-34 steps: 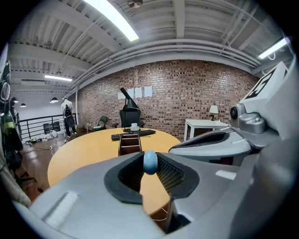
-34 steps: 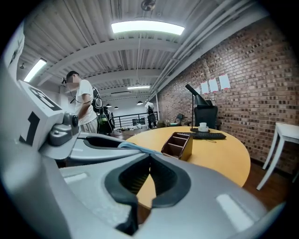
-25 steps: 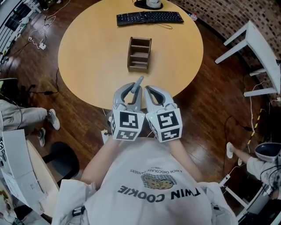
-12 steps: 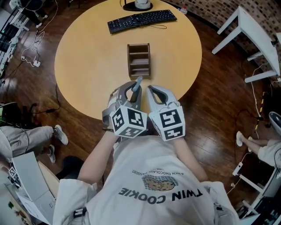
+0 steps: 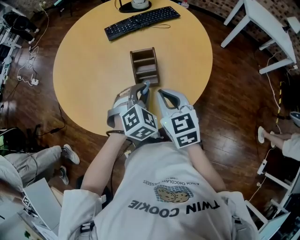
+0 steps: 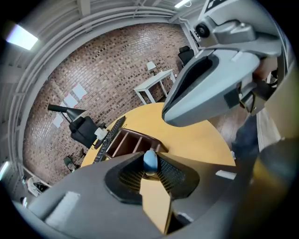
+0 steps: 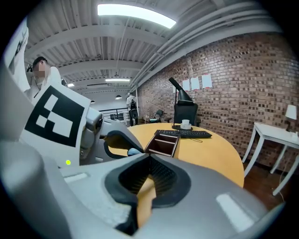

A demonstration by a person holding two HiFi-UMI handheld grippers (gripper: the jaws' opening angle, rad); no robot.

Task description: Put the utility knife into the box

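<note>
The brown wooden box (image 5: pixel 144 65) with open compartments stands in the middle of the round table (image 5: pixel 89 70). My left gripper (image 5: pixel 142 92) is shut on the grey-blue utility knife (image 5: pixel 146 88), whose tip pokes out past the jaws just short of the box's near end. In the left gripper view the knife's blue end (image 6: pixel 150 160) shows between the closed jaws, with the box (image 6: pixel 132 141) right behind it. My right gripper (image 5: pixel 162 95) hovers beside the left one, shut and empty. From the right gripper view, the box (image 7: pixel 164 143) lies ahead and the left gripper (image 7: pixel 110 139) is close on the left.
A black keyboard (image 5: pixel 141 18) lies at the table's far edge, beside a black base with a white cup (image 5: pixel 138 4). White tables (image 5: pixel 262 28) stand to the right. A seated person's legs (image 5: pixel 33 159) are at the left, cables lie on the floor.
Both grippers have edged forward over the table's near edge, so the knife tip is closer to the box. The left gripper has rolled a little.
</note>
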